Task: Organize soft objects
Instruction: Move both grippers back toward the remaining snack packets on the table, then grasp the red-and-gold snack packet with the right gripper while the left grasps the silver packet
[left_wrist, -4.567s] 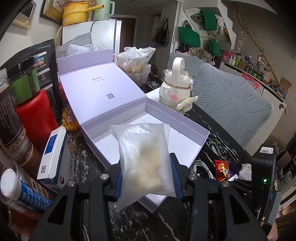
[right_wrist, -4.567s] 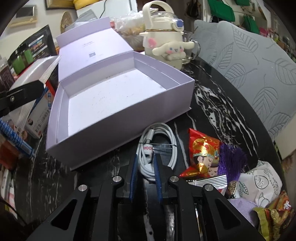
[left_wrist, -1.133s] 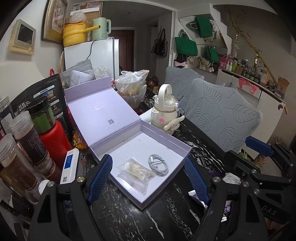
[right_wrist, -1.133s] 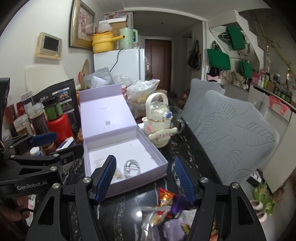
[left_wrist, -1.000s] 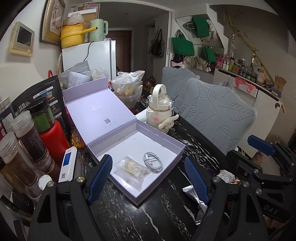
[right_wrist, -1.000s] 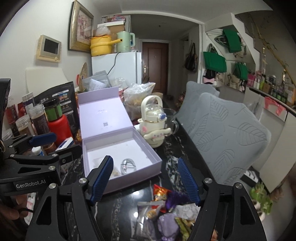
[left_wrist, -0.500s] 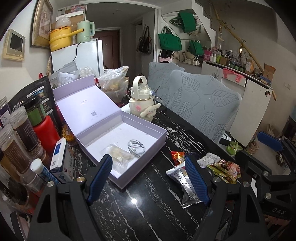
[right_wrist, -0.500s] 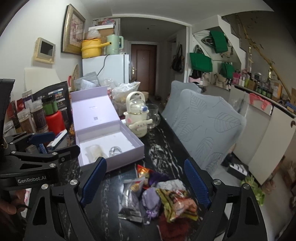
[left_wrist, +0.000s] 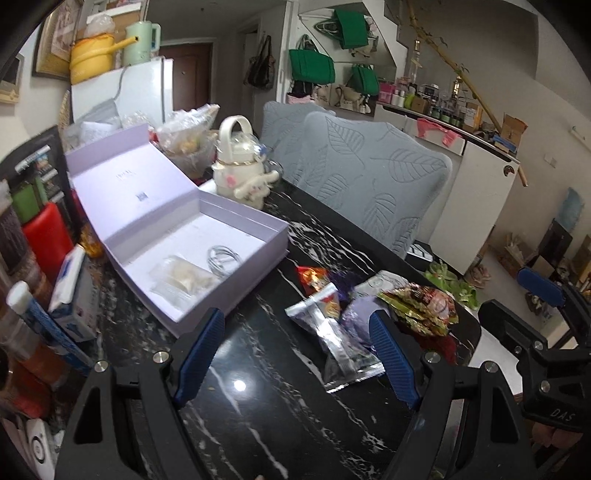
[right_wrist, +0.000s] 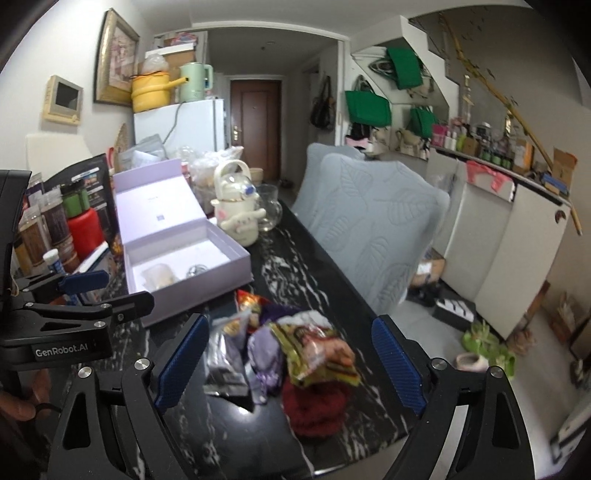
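An open lilac box (left_wrist: 255, 221) on the black marble table holds a clear bag of pale stuff (left_wrist: 181, 277) and a coiled white cable (left_wrist: 221, 258). To its right lies a pile of soft things: a silver packet (left_wrist: 332, 332), a red packet (left_wrist: 312, 275), a purple pouch (left_wrist: 360, 314) and a green-red foil packet (left_wrist: 421, 306). My left gripper (left_wrist: 295, 325) hangs open above the silver packet, holding nothing. My right gripper (right_wrist: 291, 326) is over the pile with its jaws opening and nothing pressed between them. Below it lie the foil packet (right_wrist: 317, 347) and a red woolly thing (right_wrist: 317, 406).
Jars and a red canister (left_wrist: 44, 236) crowd the table's left side beside a blue-white carton (left_wrist: 70, 291). A cream character bottle (left_wrist: 240, 166) and a glass mug (right_wrist: 267, 208) stand behind the box. Grey leaf-pattern chairs (right_wrist: 373, 221) line the right table edge.
Both grippers have swung right, away from the box and toward the pile of packets. The right jaws have spread wider. The bag and cable, held in the oldest frames, now lie in the box.
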